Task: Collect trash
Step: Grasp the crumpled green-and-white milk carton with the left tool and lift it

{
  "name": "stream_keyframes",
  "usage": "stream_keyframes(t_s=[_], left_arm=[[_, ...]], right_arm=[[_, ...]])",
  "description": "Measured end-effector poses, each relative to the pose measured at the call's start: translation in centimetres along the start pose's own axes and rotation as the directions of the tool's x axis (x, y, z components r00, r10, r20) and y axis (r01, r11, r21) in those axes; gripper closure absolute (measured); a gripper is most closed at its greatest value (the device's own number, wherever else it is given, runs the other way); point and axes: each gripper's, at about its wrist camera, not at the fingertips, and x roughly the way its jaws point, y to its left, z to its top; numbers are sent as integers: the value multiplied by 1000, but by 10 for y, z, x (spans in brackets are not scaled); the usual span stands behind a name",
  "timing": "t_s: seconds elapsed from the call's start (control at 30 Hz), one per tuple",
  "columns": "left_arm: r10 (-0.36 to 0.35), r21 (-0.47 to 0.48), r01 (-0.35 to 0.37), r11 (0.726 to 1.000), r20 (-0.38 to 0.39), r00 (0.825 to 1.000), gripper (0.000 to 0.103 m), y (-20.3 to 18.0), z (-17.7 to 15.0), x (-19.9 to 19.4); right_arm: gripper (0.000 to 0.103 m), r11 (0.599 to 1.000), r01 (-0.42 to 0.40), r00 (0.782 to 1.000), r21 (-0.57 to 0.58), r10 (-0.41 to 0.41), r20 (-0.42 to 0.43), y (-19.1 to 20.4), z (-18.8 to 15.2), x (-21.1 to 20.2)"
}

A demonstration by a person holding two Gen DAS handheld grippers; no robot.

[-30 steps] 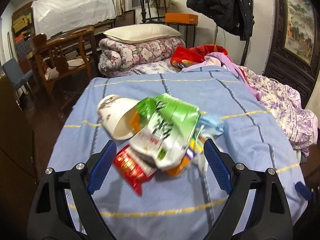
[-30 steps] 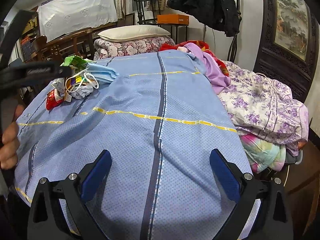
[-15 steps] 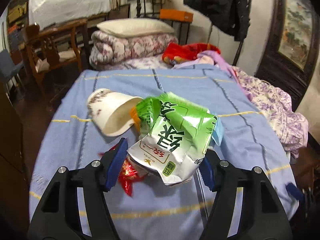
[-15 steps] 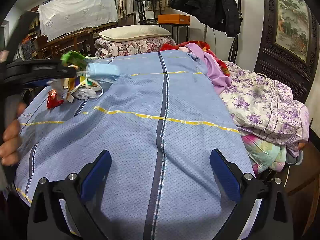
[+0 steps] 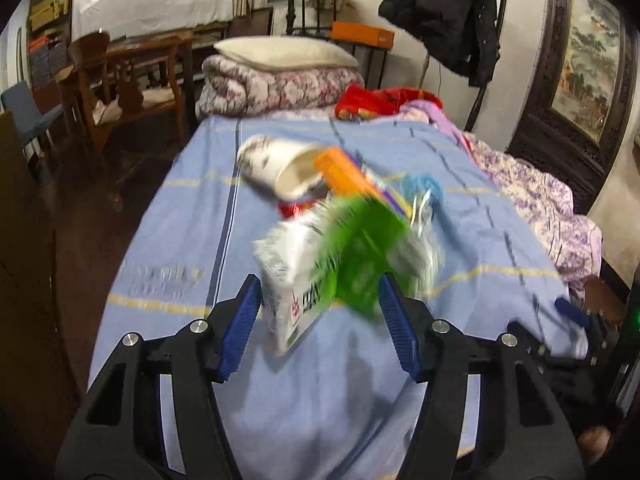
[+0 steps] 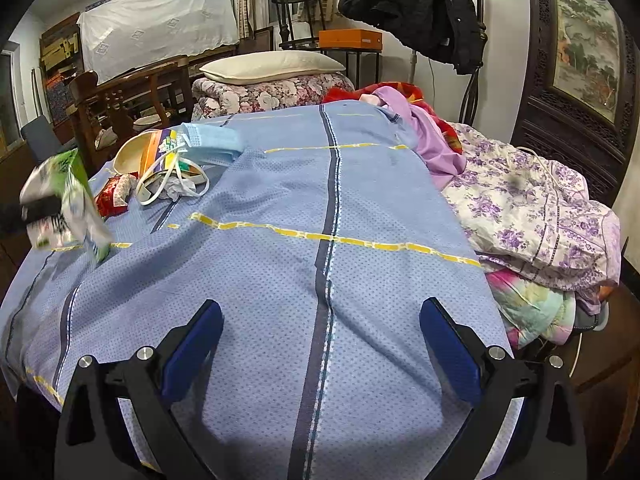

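Left gripper (image 5: 318,300) has just closed onto the green bag (image 5: 332,268), lifted off the sheet (image 6: 320,200); right gripper (image 6: 320,344) hangs wide, empty

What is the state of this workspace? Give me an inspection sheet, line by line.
Surface: blue bedsheet with yellow lines, wrinkled.
Job's things: green and white packet clamped in the left gripper, lifted off the sheet, blurred. On the sheet: paper cup on its side, red wrapper, orange packet, blue face mask.
Clutter: floral quilt and purple garment along the bed's right edge.
Grippers: left jaws have just been closing, pads on the packet; right gripper open, nothing between its fingers.
Cables: white cord on the floral quilt.
Surroundings: pillow on folded bedding, wooden chair, hanging black coat.
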Motion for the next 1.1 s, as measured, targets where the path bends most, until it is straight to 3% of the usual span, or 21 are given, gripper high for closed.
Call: stream_keyframes(t_s=[0.1, 0.17, 0.23, 0.43, 0.7, 0.83, 0.97, 1.03, 1.1], left_arm=[[-3, -10, 2, 1000, -15, 1000, 41, 5, -10, -1], [-24, -36, 23, 999, -15, 1000, 24, 7, -15, -7], [-23, -60, 23, 998, 8, 1000, 15, 7, -21, -15], [-21, -62, 21, 998, 9, 1000, 14, 0, -26, -23], [7, -16, -5, 1000, 77, 997, 8, -18, -3, -29], [27, 10, -28, 1000, 95, 995, 7, -25, 11, -20], [75, -6, -75, 997, 29, 997, 6, -20, 12, 14], [111, -15, -110, 994, 52, 992, 7, -15, 7, 15], [95, -31, -92, 995, 87, 992, 9, -9, 0, 7]], right_arm=[[5, 1000, -2, 1000, 1, 2, 0, 0, 0, 0], [5, 1000, -3, 1000, 1, 3, 0, 1, 0, 0], [5, 1000, -3, 1000, 1, 3, 0, 1, 0, -1], [5, 1000, -10, 1000, 5, 10, 2, 3, 0, 0], [5, 1000, -17, 1000, 6, 17, 4, 5, 1, 0], [5, 1000, -17, 1000, 6, 17, 4, 4, 0, 0], [5, 1000, -18, 1000, 6, 18, 5, 4, 0, 0], [5, 1000, -21, 1000, 7, 21, 6, 5, 1, 0], [5, 1000, -28, 1000, 6, 28, 8, 6, 1, 1]])
